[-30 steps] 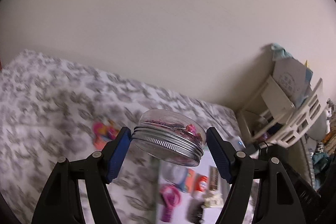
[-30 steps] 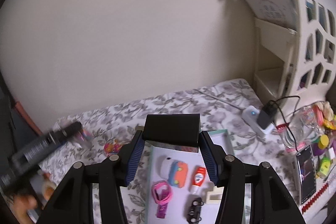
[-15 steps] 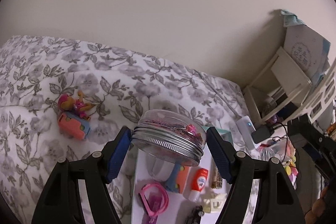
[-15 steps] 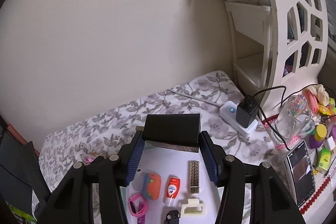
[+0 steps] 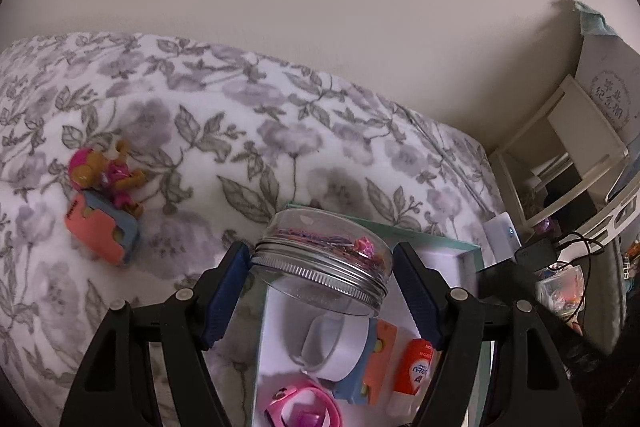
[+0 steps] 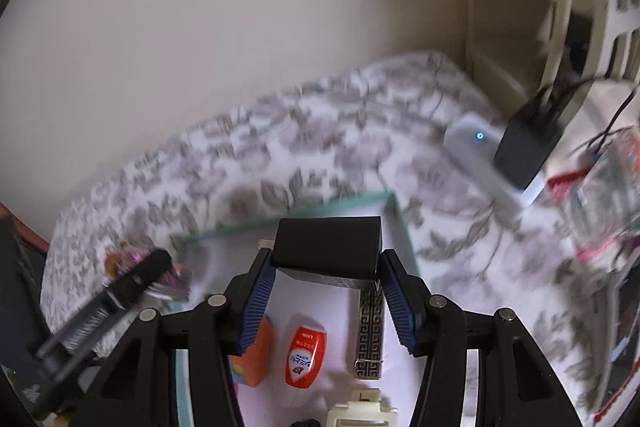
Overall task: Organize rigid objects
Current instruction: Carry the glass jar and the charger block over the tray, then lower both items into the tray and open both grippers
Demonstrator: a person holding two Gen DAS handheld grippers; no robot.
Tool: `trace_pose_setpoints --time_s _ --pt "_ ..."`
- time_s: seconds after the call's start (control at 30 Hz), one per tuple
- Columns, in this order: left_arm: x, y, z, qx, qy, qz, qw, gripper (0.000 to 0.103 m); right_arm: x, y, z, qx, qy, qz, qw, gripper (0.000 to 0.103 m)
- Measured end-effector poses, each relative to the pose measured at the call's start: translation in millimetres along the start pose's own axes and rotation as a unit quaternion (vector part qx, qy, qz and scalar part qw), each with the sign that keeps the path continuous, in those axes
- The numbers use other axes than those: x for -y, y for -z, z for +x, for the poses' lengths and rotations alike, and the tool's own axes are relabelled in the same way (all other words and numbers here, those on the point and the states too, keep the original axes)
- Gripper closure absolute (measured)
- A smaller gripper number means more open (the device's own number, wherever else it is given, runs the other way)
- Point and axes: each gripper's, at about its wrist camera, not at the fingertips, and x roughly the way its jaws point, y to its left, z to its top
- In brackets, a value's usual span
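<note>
1. Left claw [image 5: 320,291], seen through its own camera, is clamped across a clear jar [image 5: 320,263] just below its threaded silver lid [image 5: 320,273], one blue pad on each side of the wall.
2. Small pink and purple bits lie inside the jar, which hangs tilted above a white tray with a teal rim [image 5: 460,247] on the flowered bedspread [image 5: 240,147].
3. On that tray I see a pink ring toy [image 5: 304,407], an orange and blue block [image 5: 376,359] and a small orange-capped tube [image 5: 412,367]; another block with a pink figure [image 5: 104,195] lies well apart on the bedspread.
4. To my eye the jar is light but hard and slick, so the pads sit best on the wall under the lid band, where the rim stops it sliding out.
5. Right claw [image 6: 328,303], in its own view, holds a black box [image 6: 328,243] between its pads at a middling width, above the same tray [image 6: 396,223].
6. Below it lie the tube [image 6: 306,355], a dark patterned bar [image 6: 370,331] and a cream clip [image 6: 364,411]; the picture is blurred.
7. I judge the box stiff and flat-sided, so a squeeze on its two short ends suits it.
8. At left, the other claw [image 6: 132,291] shows as a dark smear.
</note>
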Motion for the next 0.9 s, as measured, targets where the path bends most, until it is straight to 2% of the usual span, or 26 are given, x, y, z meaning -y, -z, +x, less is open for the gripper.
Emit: trace_pose_setpoints --time_s 0.33,0.9 --pt "7 5 6 0.005 0.013 0.014 0.9998 0.028 -6 13 29 -0.033 0.027 -0.014 0.999 0.046" --pt "1 6 18 -0.014 0.015 0.002 0.9998 0.028 -13 14 31 -0.039 0.039 -0.037 0.998 0.045"
